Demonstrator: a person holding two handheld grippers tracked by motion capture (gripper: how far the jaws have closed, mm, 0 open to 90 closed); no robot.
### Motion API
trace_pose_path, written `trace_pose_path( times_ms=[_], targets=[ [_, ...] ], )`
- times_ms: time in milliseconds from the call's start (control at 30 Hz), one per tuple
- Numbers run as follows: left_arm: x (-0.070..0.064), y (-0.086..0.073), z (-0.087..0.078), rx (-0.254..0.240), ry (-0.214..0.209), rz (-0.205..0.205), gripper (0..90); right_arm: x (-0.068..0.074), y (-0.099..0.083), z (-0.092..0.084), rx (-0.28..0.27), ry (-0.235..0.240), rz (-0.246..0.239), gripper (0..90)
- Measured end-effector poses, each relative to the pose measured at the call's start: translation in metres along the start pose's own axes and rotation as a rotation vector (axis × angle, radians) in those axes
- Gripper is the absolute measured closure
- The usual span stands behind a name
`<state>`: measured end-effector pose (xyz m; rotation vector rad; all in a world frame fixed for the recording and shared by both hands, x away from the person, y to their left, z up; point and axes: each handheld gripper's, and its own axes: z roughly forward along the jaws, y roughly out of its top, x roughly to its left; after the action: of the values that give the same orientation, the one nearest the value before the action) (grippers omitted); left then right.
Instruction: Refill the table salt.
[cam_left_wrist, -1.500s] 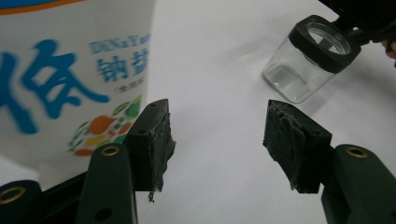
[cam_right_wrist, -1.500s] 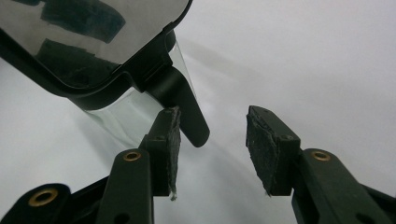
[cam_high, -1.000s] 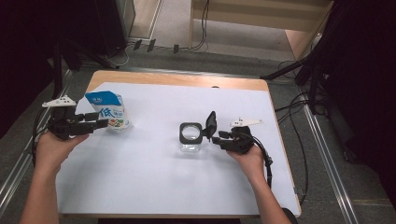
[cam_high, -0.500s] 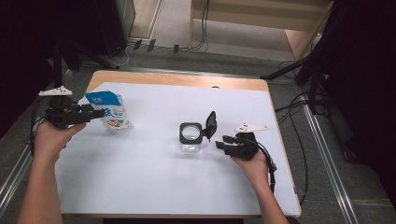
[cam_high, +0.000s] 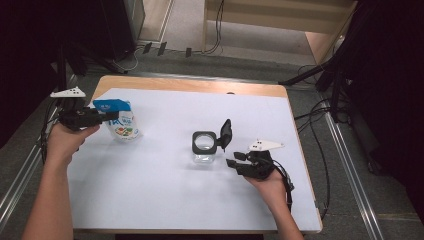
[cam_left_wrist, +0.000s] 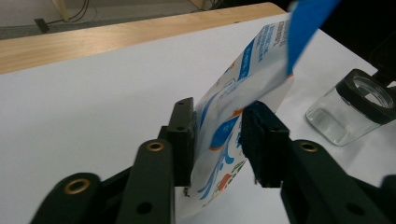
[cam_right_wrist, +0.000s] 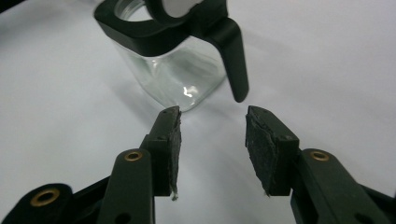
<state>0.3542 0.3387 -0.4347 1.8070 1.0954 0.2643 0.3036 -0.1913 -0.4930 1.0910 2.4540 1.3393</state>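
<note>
A white and blue pouch (cam_high: 123, 126) stands at the table's left, its blue top strip tilted. My left gripper (cam_high: 107, 116) reaches it from the left. In the left gripper view its jaws have just been closing, and both pads now press the pouch (cam_left_wrist: 243, 88) between them, so the left gripper (cam_left_wrist: 217, 122) is shut on it. A clear glass jar (cam_high: 204, 148) with a black collar stands at mid-table, its black lid (cam_high: 226, 133) flipped up. My right gripper (cam_high: 233, 159) rests just right of and nearer than the jar (cam_right_wrist: 173, 70). The right gripper (cam_right_wrist: 212, 126) is open and holds nothing.
A white sheet (cam_high: 165, 200) covers most of the wooden table (cam_high: 200, 86). Cables trail from both grippers over the table's sides. Metal rails run along the floor left and right, with dark equipment beyond.
The left jaws have closed onto the pouch, and the left hand has shifted slightly left and back. The right gripper has drawn back from the jar toward the near edge.
</note>
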Motion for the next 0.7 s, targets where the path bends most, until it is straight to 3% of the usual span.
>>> trace_pose_path(
  times_ms=[167,233,400,567,700],
  targets=[
    [-0.006,0.003,0.0,0.024,0.012,0.021,82.1,0.008,0.002,-0.004,-0.038,0.03,-0.018,58.2],
    [-0.008,0.005,0.001,0.029,0.011,-0.004,84.5,0.011,0.003,-0.005,-0.043,0.031,-0.028,58.8],
    [-0.012,0.007,0.002,0.029,0.0,-0.022,89.4,0.02,0.007,-0.007,-0.046,0.052,-0.04,60.9],
    [-0.025,0.013,-0.003,-0.004,0.0,0.011,90.0,0.029,0.009,-0.006,-0.042,0.068,-0.067,61.7],
    [-0.035,0.021,-0.009,-0.02,-0.018,0.009,90.0,0.038,0.012,-0.006,-0.054,0.088,-0.084,62.4]
  ],
)
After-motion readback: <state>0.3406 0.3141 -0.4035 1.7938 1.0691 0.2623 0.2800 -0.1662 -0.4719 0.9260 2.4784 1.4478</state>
